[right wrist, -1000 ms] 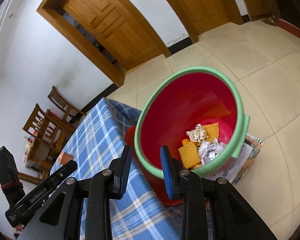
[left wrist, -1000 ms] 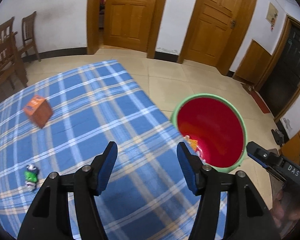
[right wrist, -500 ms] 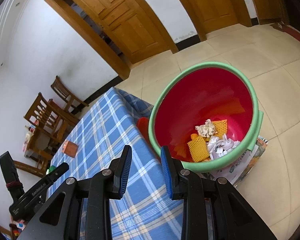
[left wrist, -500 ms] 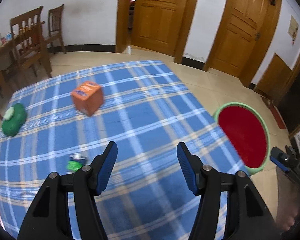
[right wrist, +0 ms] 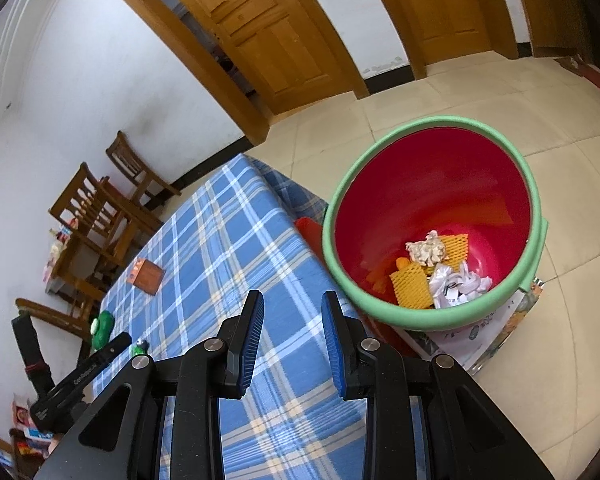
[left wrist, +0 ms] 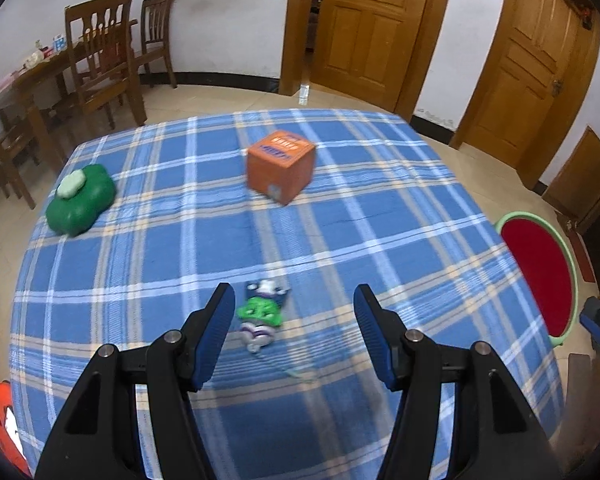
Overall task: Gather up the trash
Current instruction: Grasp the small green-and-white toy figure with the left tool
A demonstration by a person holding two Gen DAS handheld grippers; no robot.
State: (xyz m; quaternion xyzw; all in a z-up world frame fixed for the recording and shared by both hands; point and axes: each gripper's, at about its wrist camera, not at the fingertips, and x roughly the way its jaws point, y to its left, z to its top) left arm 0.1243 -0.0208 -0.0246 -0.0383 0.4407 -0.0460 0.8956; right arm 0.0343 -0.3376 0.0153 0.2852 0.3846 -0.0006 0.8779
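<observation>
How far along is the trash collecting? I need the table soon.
Partly done: the red bin already holds crumpled paper and yellow foam netting. Nothing is in hand; the left gripper and right gripper are both open and empty. Left on the checked tablecloth: a crumpled green wrapper, an orange box and a green item.

White walls (left wrist: pixel 228 20), wooden doors (left wrist: pixel 364 28), tiled floor (right wrist: pixel 440 96)

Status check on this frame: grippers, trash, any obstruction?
Left gripper open, empty, over the green crumpled wrapper. Right gripper open, empty, beside the red bin. Orange box and green lump on the table, not in the way.
</observation>
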